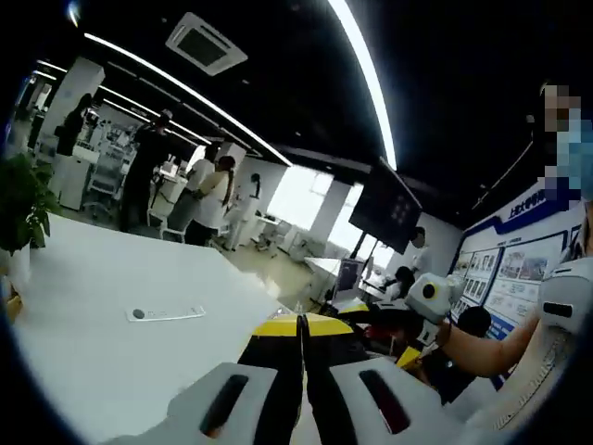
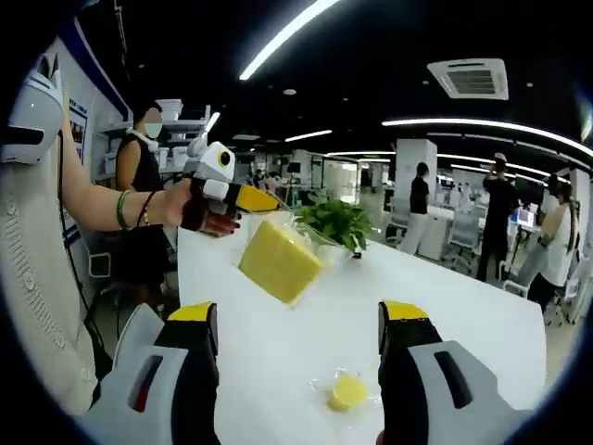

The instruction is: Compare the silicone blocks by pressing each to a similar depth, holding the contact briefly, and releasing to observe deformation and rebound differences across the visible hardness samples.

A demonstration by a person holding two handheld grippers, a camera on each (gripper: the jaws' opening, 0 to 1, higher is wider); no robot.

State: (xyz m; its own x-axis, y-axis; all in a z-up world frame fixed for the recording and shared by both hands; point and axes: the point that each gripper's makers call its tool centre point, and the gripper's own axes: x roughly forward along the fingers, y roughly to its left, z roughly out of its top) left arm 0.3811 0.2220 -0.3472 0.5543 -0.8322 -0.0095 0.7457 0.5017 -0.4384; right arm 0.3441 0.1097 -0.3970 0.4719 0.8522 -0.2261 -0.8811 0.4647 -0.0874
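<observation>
While the left gripper, jaws pinched on the bag's edge, hangs the yellow block above the white table, we should close the spread right gripper squarely; a smaller sample lies below.

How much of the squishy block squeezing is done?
Done: no pressing can be told yet. In hand: the left gripper holds a bag with the yellow block above the white table. Left: the right gripper is open, and a small yellow piece waits in its wrapper.
</observation>
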